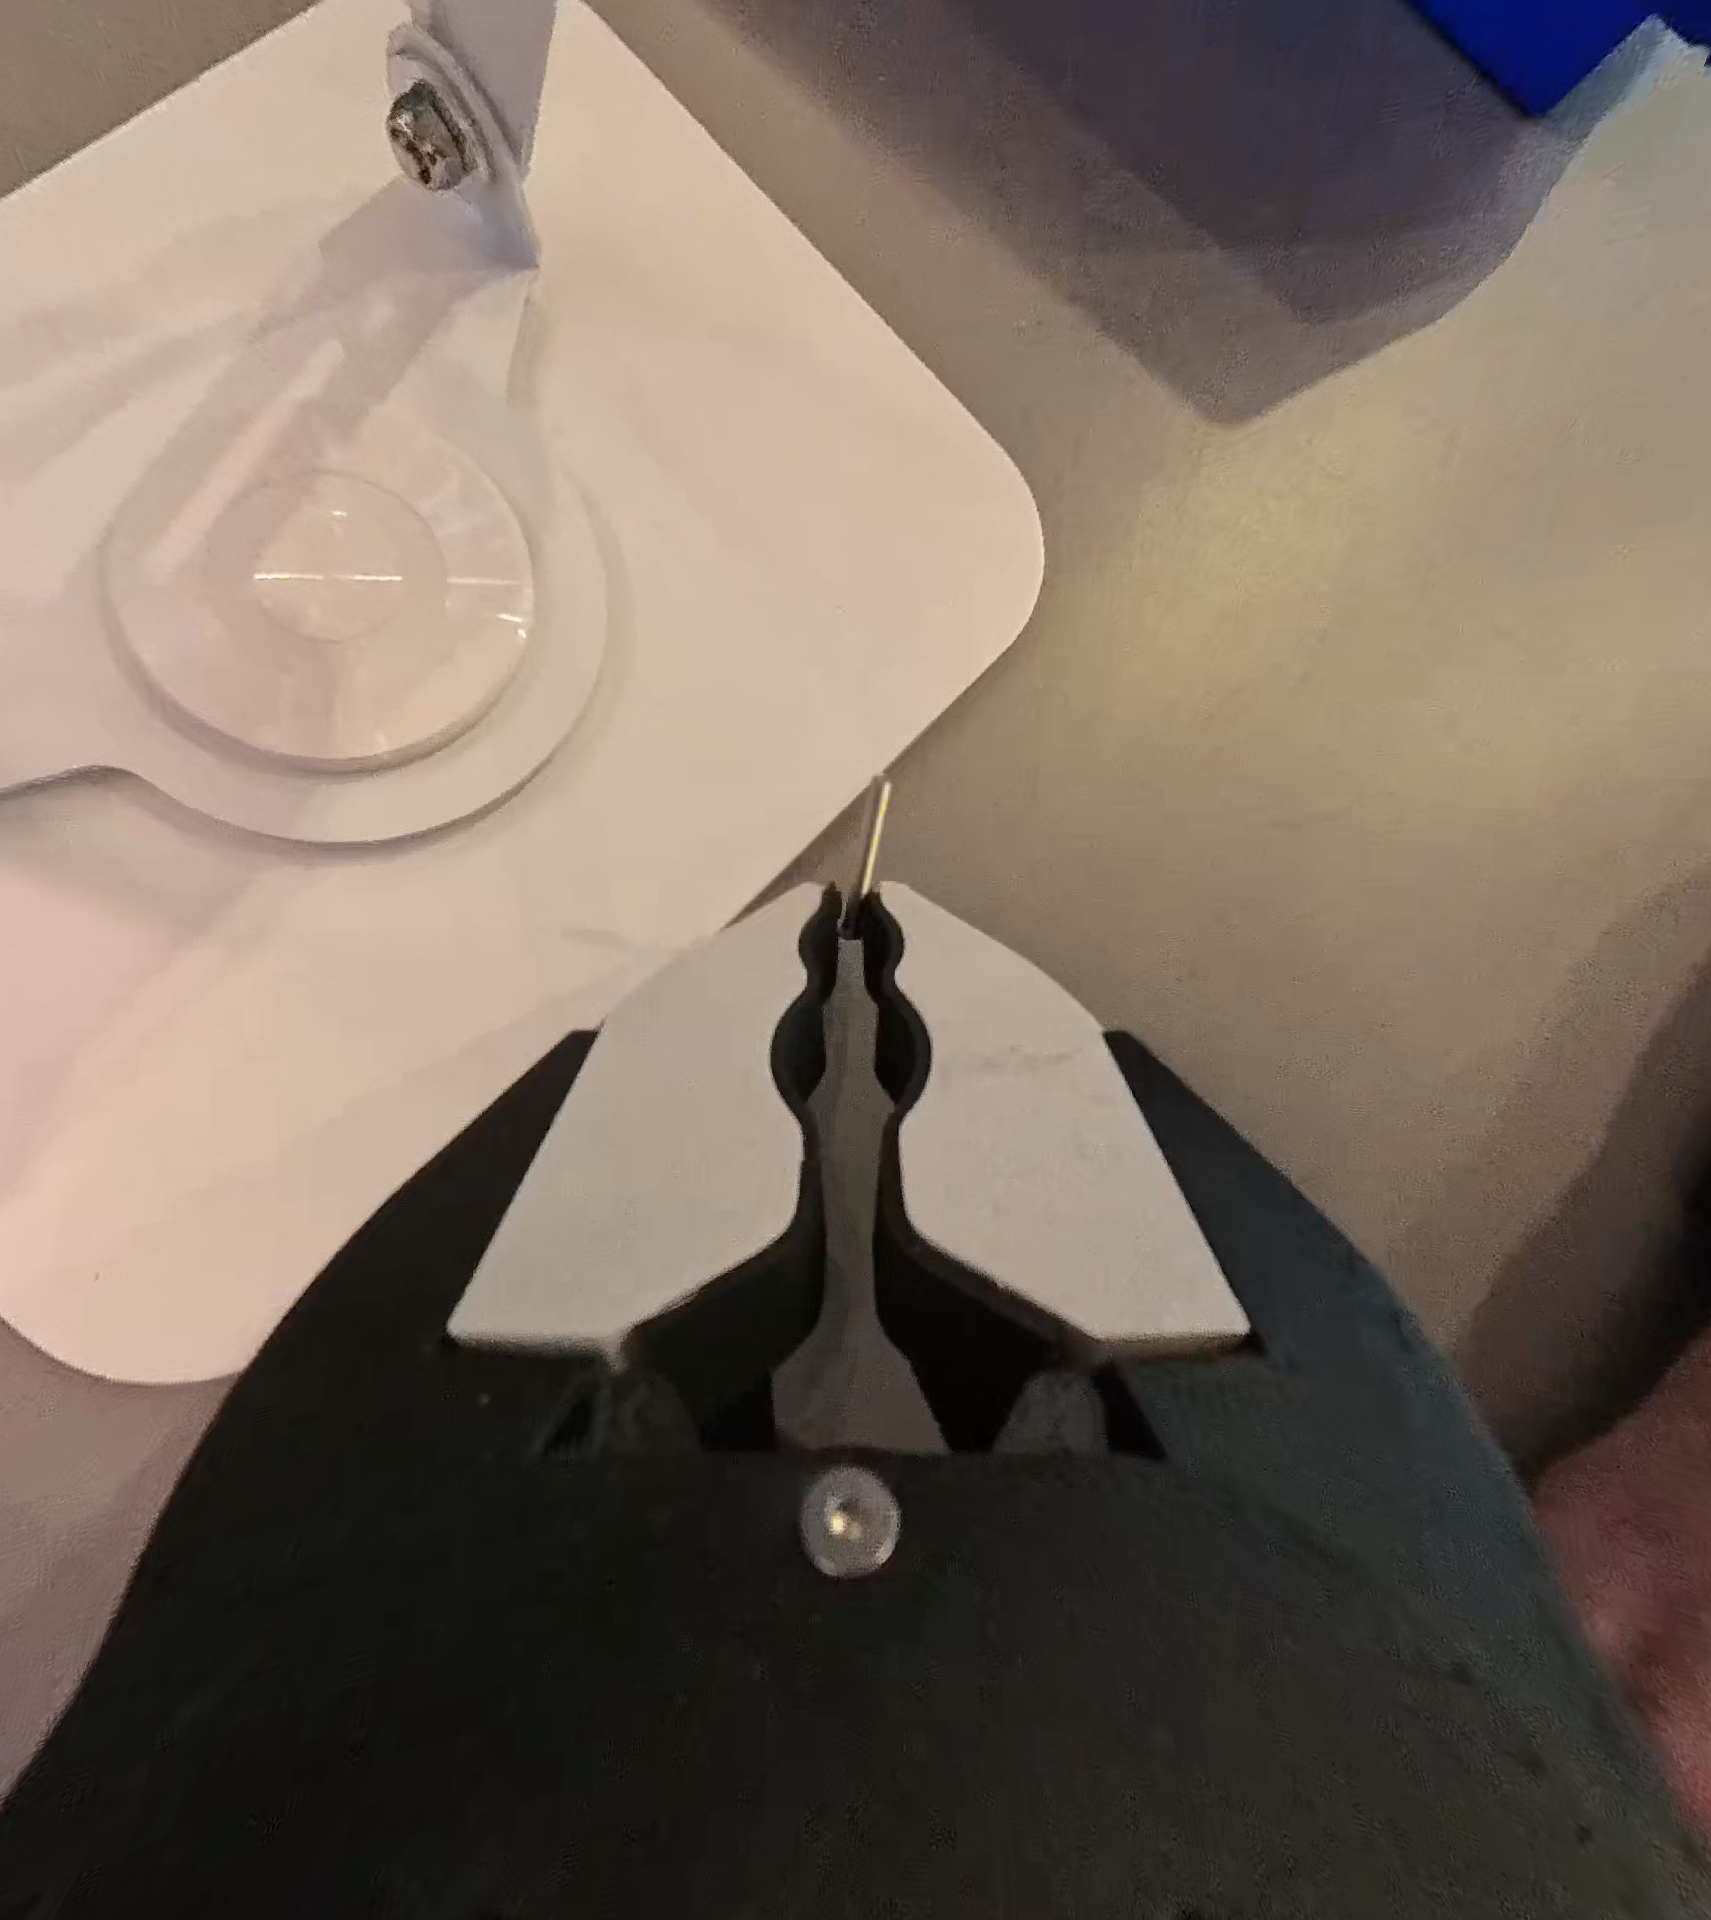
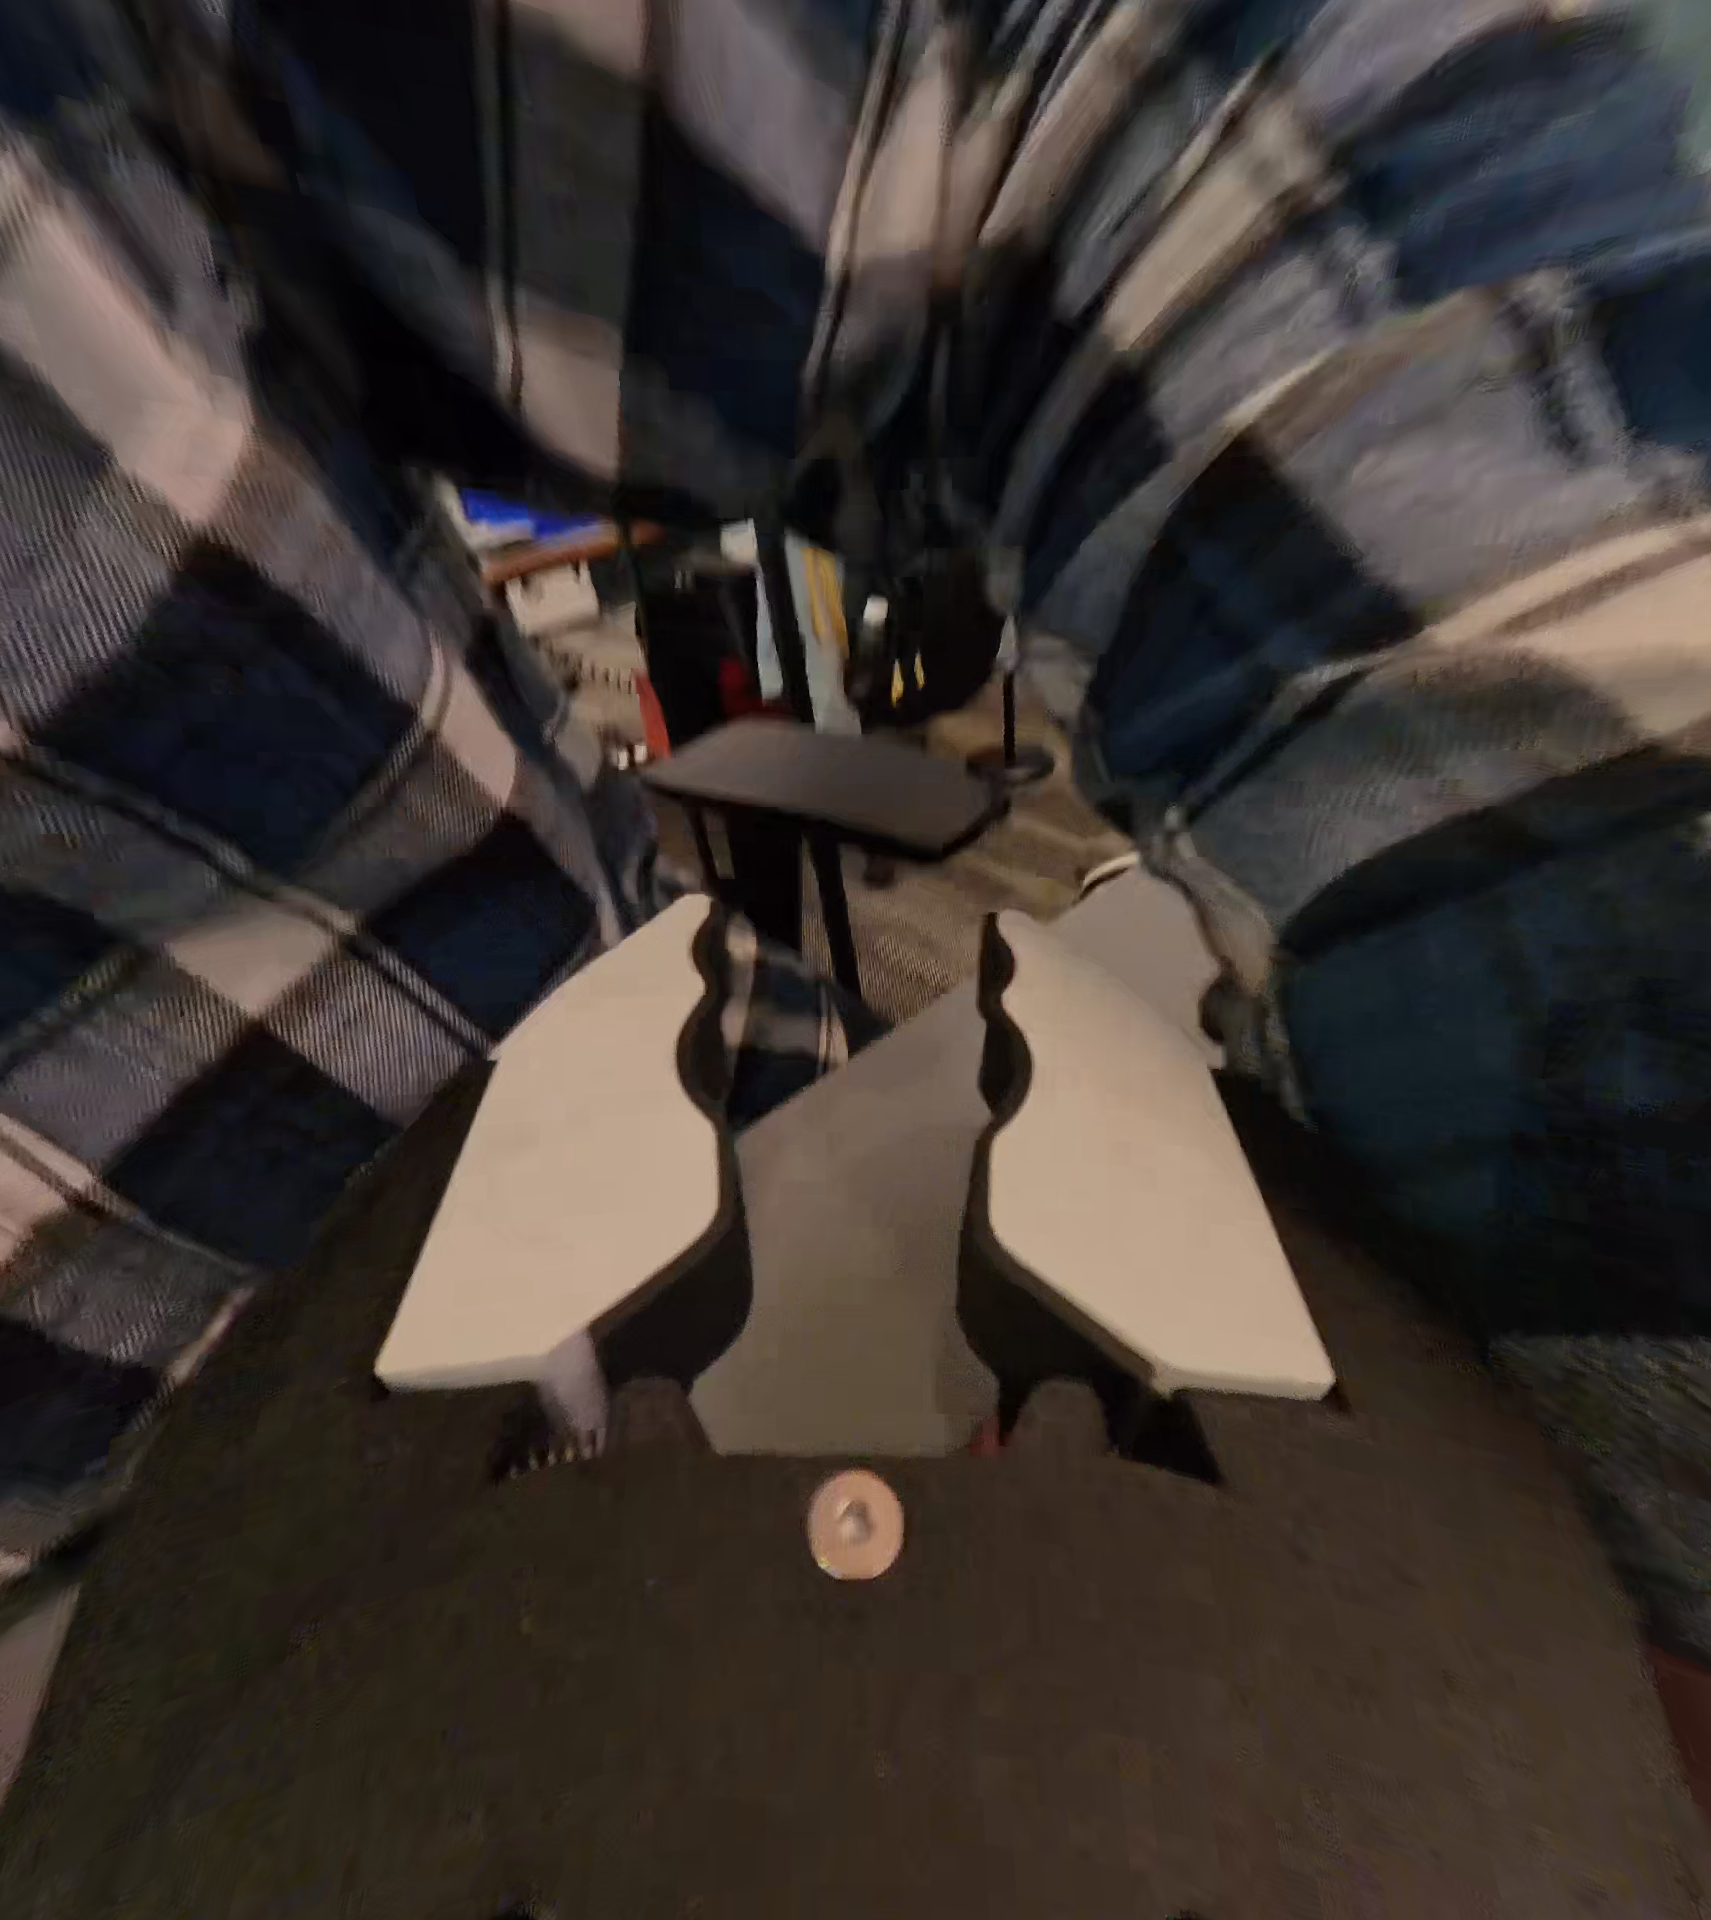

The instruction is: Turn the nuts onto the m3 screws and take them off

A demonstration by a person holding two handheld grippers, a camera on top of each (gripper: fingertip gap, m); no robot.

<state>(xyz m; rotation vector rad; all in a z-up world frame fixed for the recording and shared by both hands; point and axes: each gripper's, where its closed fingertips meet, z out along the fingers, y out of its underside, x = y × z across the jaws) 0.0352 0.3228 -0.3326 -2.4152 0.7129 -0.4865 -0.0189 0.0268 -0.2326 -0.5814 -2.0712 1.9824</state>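
A thin metal pin (image 1: 877, 836) is pinched at the very tip of the left tongs (image 1: 856, 909), so most of its length projects clear, just beside the white plate (image 1: 830, 416) on the bench (image 1: 1350, 727). The right tongs (image 2: 851, 935) are spread and empty, near plaid cloth (image 2: 207, 727).

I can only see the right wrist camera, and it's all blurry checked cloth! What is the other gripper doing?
Observer: The left gripper is shut on a thin metal pin that pokes out past its tips.
Operator: What's under it?
Observer: A white rounded plate on a beige surface; the pin's tip is at the plate's edge.
Operator: Anything on the plate?
Observer: A clear round disc, and a white bracket with a screw farther back.
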